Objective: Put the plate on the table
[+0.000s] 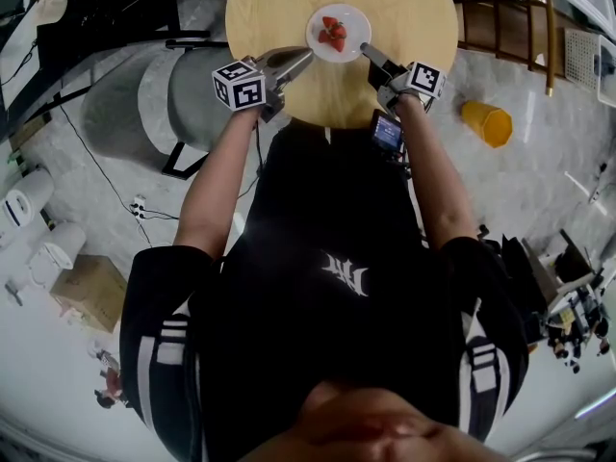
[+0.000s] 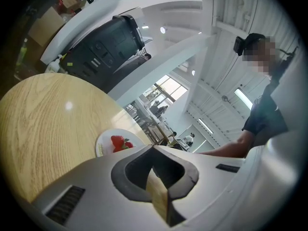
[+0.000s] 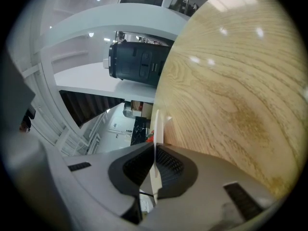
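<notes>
Plate (image 1: 351,17) over the middle of the round table (image 1: 289,8) in the head view, strawberries (image 1: 333,33) on it, right gripper (image 1: 366,50) at its right rim, left gripper (image 1: 306,56) just off its near-left side. What's the left one up to?

Left gripper view says idle: jaws pressed together with nothing between them. The plate (image 2: 103,141) lies beyond the tips, apart from them, looking flat on the wood (image 2: 53,124).

And the right gripper view?

Jaws clenched on the thin white rim (image 3: 156,124), seen edge-on, with the tabletop (image 3: 231,90) right beside it.

So it's the set-down, nearly done by my reckoning, though I can't tell if the base fully rests.

Agreed. Next it needs settling level, then the right jaws part and draw back right and near without tipping the fruit.
</notes>
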Motion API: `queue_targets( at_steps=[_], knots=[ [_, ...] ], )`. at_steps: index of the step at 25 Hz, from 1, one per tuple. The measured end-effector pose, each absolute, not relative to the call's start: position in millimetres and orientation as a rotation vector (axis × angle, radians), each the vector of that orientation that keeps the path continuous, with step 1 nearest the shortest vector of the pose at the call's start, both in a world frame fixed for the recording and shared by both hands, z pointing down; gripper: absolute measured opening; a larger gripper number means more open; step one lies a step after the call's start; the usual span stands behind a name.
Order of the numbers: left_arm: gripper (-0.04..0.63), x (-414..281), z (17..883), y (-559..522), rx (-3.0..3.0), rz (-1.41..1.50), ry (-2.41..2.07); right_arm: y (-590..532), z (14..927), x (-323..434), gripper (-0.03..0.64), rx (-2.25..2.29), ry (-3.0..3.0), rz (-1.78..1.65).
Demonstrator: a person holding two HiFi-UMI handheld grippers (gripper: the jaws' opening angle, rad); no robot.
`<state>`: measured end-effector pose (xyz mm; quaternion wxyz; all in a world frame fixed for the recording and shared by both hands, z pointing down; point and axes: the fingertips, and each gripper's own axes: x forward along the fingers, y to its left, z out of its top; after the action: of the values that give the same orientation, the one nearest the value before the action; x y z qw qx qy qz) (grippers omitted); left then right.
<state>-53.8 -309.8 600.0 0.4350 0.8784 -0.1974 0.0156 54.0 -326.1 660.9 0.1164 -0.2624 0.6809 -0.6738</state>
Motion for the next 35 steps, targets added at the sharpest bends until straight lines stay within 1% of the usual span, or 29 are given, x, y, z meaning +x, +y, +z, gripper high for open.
queue_targets(
  at_steps=[10,18,22,35],
  knots=[
    [0.002,-50,604,-302,2.177,0.051,-0.476,-330,666,55,0.008,-0.832,2.058,-1.958],
    [0.002,-49,604,-297,2.179,0.061,-0.463,-328,677,62,0.003,-0.969,2.106,-1.984],
    [0.002,-49,604,-296,2.179,0.060,-0.460,-328,683,65,0.008,-1.055,2.153,-2.001],
    [0.002,-46,607,-292,2.179,0.070,-0.449,-330,690,66,0.020,-1.136,2.244,-2.011]
  ],
)
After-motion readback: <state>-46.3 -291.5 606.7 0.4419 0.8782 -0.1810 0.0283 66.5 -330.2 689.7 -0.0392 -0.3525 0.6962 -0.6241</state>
